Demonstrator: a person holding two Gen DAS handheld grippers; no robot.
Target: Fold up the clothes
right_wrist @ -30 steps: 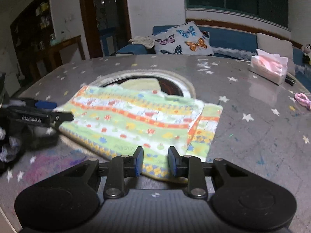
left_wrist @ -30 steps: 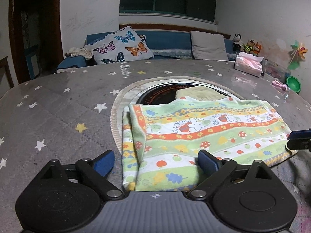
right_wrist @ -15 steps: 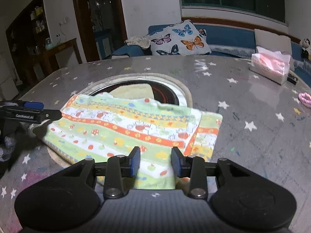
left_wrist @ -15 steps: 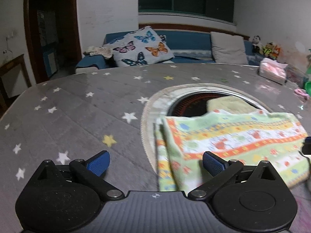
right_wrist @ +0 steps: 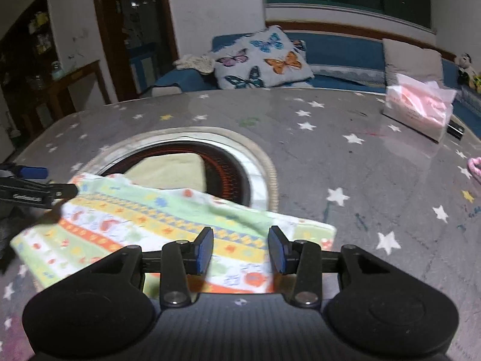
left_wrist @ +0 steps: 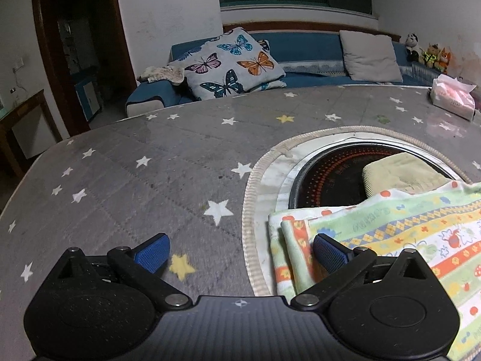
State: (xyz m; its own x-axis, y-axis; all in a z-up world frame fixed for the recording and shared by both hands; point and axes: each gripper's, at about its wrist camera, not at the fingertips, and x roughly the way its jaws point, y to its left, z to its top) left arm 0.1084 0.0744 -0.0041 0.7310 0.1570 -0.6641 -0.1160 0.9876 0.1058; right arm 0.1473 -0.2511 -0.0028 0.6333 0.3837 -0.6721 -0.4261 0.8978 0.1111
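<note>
A folded cloth with green, orange and yellow cartoon stripes lies on the grey star-patterned table, partly over the round recess in its middle. My left gripper is wide open at the cloth's left folded edge. Its right finger is over that edge and its left finger is over bare table. My right gripper is open and low over the cloth's near edge, with striped fabric showing between its fingers. The left gripper's fingers also show at the cloth's far left corner in the right wrist view.
A pale yellow folded cloth rests in the dark round recess. A pink tissue box and a small pink item sit on the table's right side. A blue sofa with a butterfly pillow stands behind.
My left gripper has shifted left, so the cloth now fills only the right of its view. My right gripper has spread its fingers wider and moved closer over the cloth's near edge.
</note>
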